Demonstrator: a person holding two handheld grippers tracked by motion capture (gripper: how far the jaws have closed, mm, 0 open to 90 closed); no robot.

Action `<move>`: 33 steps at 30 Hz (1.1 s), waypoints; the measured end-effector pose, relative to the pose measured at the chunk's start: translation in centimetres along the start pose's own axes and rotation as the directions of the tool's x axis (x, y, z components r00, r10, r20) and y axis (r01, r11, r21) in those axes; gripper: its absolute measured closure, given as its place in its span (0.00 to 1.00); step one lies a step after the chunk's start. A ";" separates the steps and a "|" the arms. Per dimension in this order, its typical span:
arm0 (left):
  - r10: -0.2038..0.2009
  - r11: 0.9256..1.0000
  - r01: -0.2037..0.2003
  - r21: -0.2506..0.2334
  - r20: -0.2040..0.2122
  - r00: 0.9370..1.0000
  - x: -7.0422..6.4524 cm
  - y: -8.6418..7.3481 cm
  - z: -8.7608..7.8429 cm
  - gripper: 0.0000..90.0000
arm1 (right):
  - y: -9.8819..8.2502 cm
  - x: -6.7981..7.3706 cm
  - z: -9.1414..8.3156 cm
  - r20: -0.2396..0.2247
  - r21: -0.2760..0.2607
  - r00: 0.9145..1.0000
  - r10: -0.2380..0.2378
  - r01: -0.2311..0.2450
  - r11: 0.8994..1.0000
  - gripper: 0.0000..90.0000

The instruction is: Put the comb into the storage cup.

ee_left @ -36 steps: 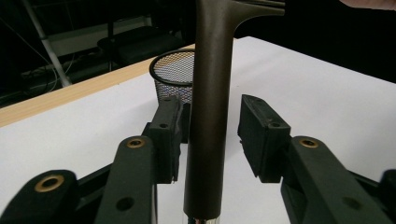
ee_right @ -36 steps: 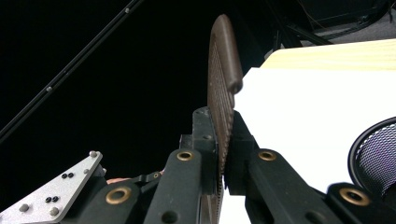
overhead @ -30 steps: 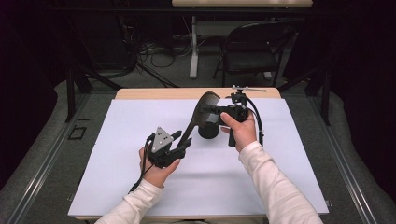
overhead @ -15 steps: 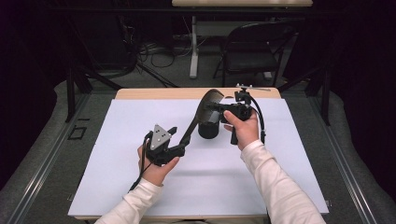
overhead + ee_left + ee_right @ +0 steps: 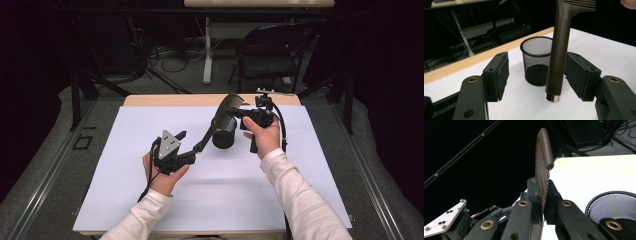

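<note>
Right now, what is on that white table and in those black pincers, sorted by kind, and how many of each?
Brown comb: 1, clamped at its toothed end in the right gripper; its handle sits between the open pads of the left gripper
Black mesh cup: 1, standing on the table
Hand-held grippers: 2
Total: 4

Dark room, grey carpet floor [image 5: 60, 130], black chair [image 5: 267, 55], cables [image 5: 160, 52], table leg [image 5: 206, 50]

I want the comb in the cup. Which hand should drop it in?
Probably the right. The right gripper is shut on the comb by its toothed end, beside the mesh cup. The left gripper has just opened; the handle sits loose between its pads.
</note>
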State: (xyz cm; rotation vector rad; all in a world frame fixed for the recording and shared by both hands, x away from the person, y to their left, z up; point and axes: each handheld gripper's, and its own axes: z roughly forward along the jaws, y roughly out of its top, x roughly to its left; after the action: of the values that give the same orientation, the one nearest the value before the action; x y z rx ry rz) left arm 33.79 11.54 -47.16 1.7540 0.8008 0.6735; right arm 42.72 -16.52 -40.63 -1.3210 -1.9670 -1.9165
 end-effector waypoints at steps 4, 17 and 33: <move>-0.011 1.000 0.011 0.009 0.005 1.000 0.2 0.1 -0.1 0.40 | 0.4 0.2 -0.3 0.012 -0.004 1.000 -0.012 0.013 1.000 0.96; -0.054 0.998 0.053 0.024 0.028 0.998 0.9 0.2 -0.2 0.29 | 1.3 0.4 -0.5 0.056 0.001 0.998 -0.039 0.039 0.999 0.96; -0.107 0.991 0.104 0.082 0.029 0.994 1.6 0.1 -0.1 0.18 | 2.3 0.6 -0.5 0.110 -0.002 0.992 -0.066 0.067 0.998 0.96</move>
State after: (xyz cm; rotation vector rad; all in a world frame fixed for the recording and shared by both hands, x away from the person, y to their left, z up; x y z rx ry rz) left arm 34.72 12.78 -46.95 1.7765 0.9021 0.5474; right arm 43.47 -17.04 -38.36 -1.4093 -2.0832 -1.9188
